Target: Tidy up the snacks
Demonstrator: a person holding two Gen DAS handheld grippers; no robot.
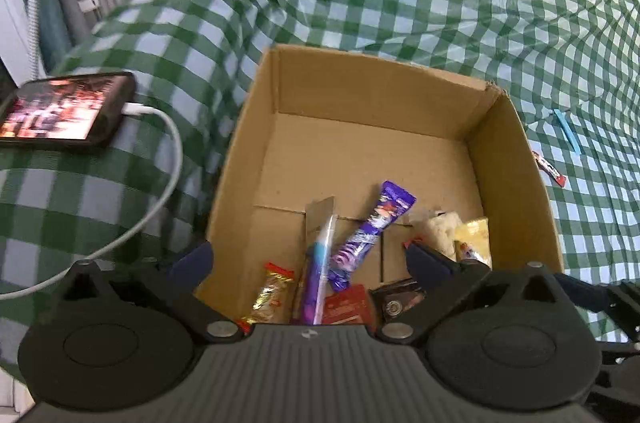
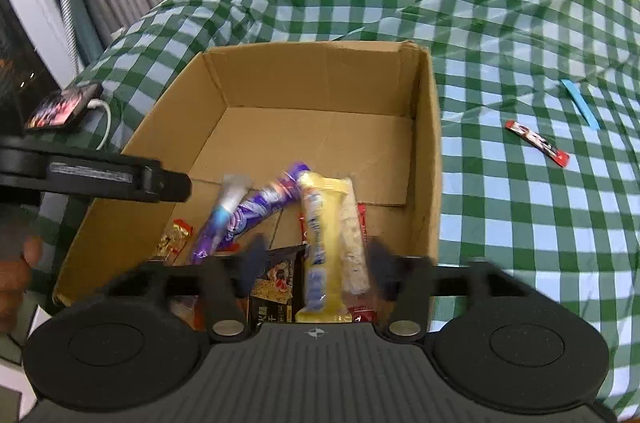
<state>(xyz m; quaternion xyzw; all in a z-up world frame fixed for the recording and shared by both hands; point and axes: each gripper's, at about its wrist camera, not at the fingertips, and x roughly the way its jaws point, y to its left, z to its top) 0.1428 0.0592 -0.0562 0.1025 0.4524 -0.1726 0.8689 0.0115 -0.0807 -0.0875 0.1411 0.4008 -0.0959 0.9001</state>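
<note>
Holding my right gripper over the near end of the cardboard box, I see its fingers spread on either side of a yellow-wrapped rice-cracker bar. The bar lies between them, but motion blur keeps me from telling whether either pad touches it. Just left of that bar, a purple snack packet and a silver-and-blue tube lean across each other, with a small gold-and-red candy beside the left wall and a dark sachet under my fingers.

My left gripper also hangs over the box's near end, jaws wide apart and holding nothing; one fingertip sits outside the left wall, the other inside near the cracker bar. Below it lie a red packet and the other snacks, all gathered at the near end while the far floor shows bare cardboard.

Outside on the green checked cloth, a red snack stick lies well right of the box, with a blue strip just beyond it. A phone with a white cable rests to the left.
</note>
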